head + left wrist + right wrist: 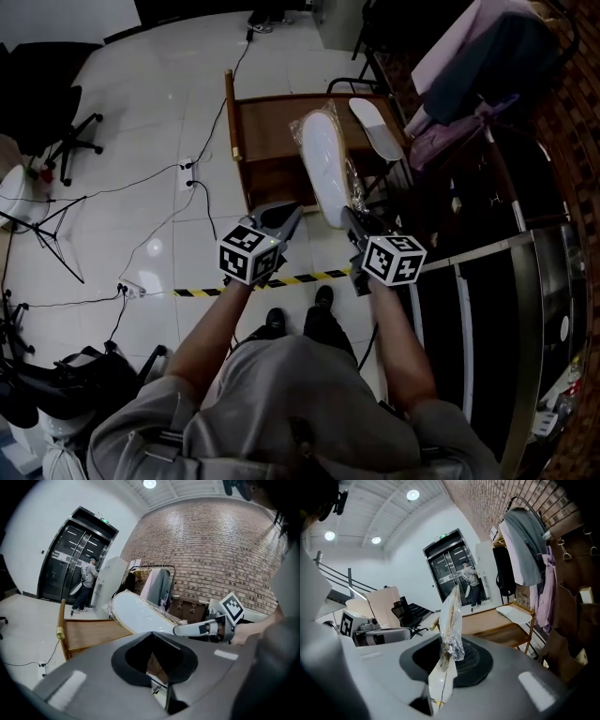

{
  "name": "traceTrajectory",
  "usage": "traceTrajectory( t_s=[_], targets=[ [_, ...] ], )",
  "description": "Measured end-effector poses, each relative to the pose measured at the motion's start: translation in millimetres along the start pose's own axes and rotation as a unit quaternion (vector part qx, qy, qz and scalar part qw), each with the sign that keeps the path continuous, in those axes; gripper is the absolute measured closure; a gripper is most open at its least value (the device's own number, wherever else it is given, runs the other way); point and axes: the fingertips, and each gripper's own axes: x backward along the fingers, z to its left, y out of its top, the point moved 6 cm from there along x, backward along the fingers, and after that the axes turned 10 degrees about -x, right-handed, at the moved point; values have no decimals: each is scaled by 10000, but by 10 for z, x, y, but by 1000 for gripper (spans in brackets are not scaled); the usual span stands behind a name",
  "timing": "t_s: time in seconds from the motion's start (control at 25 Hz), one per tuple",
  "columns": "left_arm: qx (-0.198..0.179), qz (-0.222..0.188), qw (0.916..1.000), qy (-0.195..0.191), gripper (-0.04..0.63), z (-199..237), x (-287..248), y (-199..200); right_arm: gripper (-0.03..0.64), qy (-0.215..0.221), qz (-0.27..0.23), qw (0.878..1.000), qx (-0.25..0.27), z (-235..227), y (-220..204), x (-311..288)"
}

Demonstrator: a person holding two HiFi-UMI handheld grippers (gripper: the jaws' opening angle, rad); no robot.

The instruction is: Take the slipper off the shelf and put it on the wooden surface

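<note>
The right gripper (349,216) is pinched shut on one end of a white slipper (323,164). The slipper is wrapped in clear, crinkly plastic. It sticks out from the tips of that gripper, away from the person. It is up in the air, and its far end is over the brown wooden table (267,131).

The left gripper (289,214) is closed too, with nothing in it. It is just beside the held end of the slipper, on the left side. It does not look like it touches the slipper.

A second white slipper (375,127) lies flat on the table's right side, apart from the held one.
</note>
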Motion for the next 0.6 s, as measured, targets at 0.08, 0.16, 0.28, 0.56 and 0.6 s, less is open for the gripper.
traceTrajectory(
  t_s=[0.08, 0.16, 0.28, 0.56, 0.6],
  targets=[
    [38, -13, 9999, 100, 592, 151, -80, 50, 565, -26, 45, 10000, -69, -101, 99, -186],
    [77, -20, 9998, 181, 592, 291, -215, 119, 565, -50, 99, 9998, -180, -241, 210, -388],
    [138, -11, 9994, 329, 592, 524, -469, 163, 565, -40, 242, 9994, -235, -475, 369, -777],
    [391, 230, 9950, 895, 592, 1090, -926, 131, 565, 10, 639, 9979, -65, -947, 580, -1759],
    [428, 253, 9940, 973, 592, 1156, -987, 124, 565, 15, 702, 9975, -71, -1018, 596, -1886]
  ],
)
